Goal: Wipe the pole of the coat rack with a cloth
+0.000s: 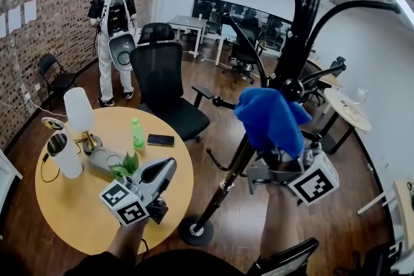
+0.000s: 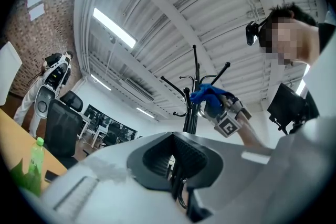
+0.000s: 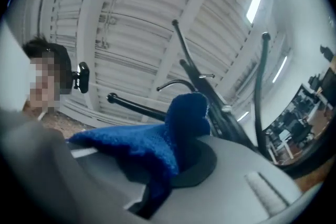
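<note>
The black coat rack pole rises at a slant from its round base to curved hooks at the top. A blue cloth is bunched against the pole about halfway up, and my right gripper is shut on it from below. In the right gripper view the cloth fills the jaws and hides them, with the pole just behind. My left gripper is shut on nothing, low over the round table, well left of the pole. The left gripper view shows the rack and cloth far ahead.
The round wooden table carries a lamp, a white cylinder, a green bottle, a phone and a small plant. A black office chair stands behind it. A person with a backpack stands far left.
</note>
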A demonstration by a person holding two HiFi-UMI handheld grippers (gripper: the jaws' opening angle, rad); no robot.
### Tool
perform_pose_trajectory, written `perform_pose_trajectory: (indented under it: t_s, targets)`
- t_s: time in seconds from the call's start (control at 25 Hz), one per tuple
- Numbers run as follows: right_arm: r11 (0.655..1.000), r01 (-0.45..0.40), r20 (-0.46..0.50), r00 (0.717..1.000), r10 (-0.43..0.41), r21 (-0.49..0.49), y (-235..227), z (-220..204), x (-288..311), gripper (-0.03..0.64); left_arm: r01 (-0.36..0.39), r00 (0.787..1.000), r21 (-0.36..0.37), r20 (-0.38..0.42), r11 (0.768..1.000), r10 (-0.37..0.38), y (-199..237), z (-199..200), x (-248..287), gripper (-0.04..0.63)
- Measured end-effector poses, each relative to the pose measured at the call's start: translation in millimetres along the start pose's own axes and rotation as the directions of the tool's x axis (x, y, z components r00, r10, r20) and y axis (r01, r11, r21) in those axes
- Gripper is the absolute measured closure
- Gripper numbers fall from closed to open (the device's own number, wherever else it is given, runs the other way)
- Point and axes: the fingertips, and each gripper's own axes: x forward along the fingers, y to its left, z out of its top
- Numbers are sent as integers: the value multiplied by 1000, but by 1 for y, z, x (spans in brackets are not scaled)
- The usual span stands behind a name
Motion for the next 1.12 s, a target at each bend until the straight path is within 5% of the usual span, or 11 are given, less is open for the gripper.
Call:
perform_pose_trajectory:
  t_s: [0.28,0.56,0.76,1.0,1.12]
  targets:
    - [979,203,-77,977,-201,21,-64,-52,-56,595,7,999,-20,-32,1000,-8,-1,-21,13,595]
    - [939,322,-200,935,-295,122,-96,-129,-120,594,28,997,-56,-70,998,-32,2,-43,22,595]
    - [909,403,-348,872,-345,109,-109,-190,-169,595,40,996,-67,-83,997,-45,-5,-48,26,595]
    - [870,487,-547,751,-369,81,-122,-264,-229,595,38,995,-73,-93,997,-45,-13,-53,24,595]
    - [880,456,-607,740,-290,136,-102,-287,-229,595,44,994,-76,-92,996,-51,-16,-54,21,595]
